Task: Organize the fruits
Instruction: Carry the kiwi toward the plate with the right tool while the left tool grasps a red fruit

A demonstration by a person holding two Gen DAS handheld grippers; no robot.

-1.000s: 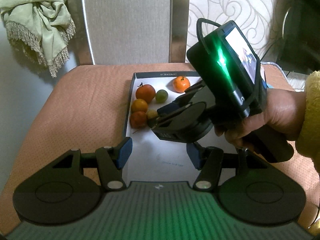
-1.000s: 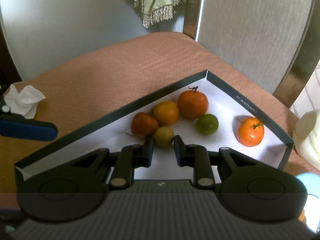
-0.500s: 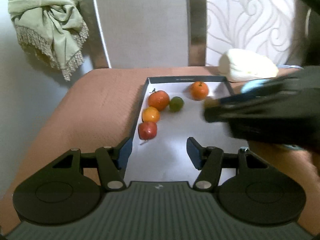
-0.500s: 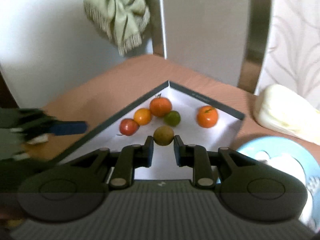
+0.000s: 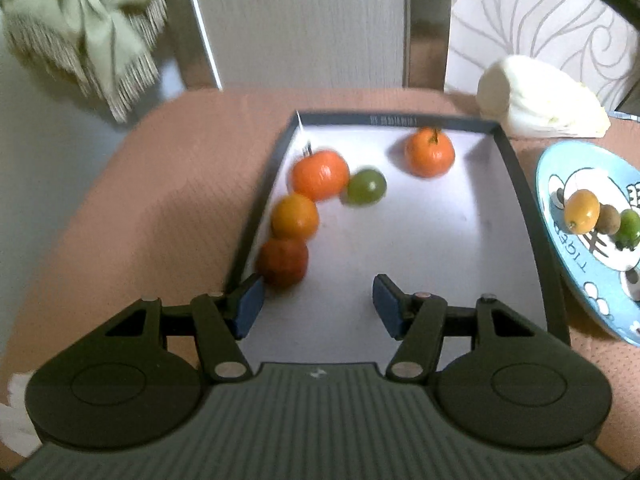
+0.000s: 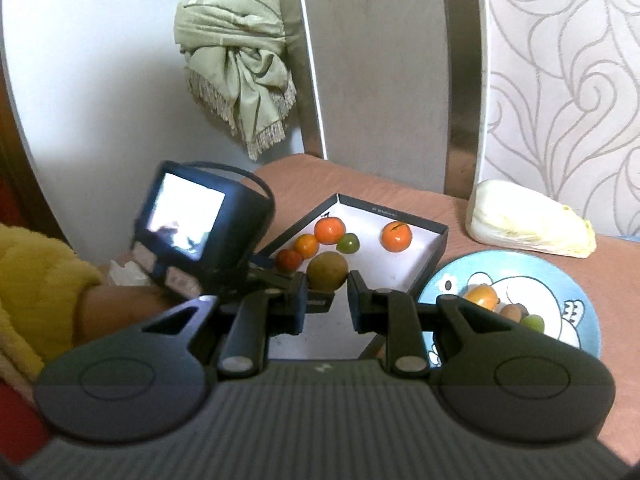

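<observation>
Now the brown fruit (image 6: 327,271) is out of the box (image 5: 516,184): the right tongs (image 6: 327,304), clenched on it, have lifted it clear and carried it toward the blue plate (image 6: 576,280) by the box's right edge, where three small fruits already lie. Five fruits remain in the box. The left tongs (image 5: 318,306), released and empty, have closed in on the red fruit (image 5: 282,261) at the left wall.

Black gripper (image 5: 318,300), blue-padded jaws; fluffy yellow sleeve (image 6: 36,276).
</observation>
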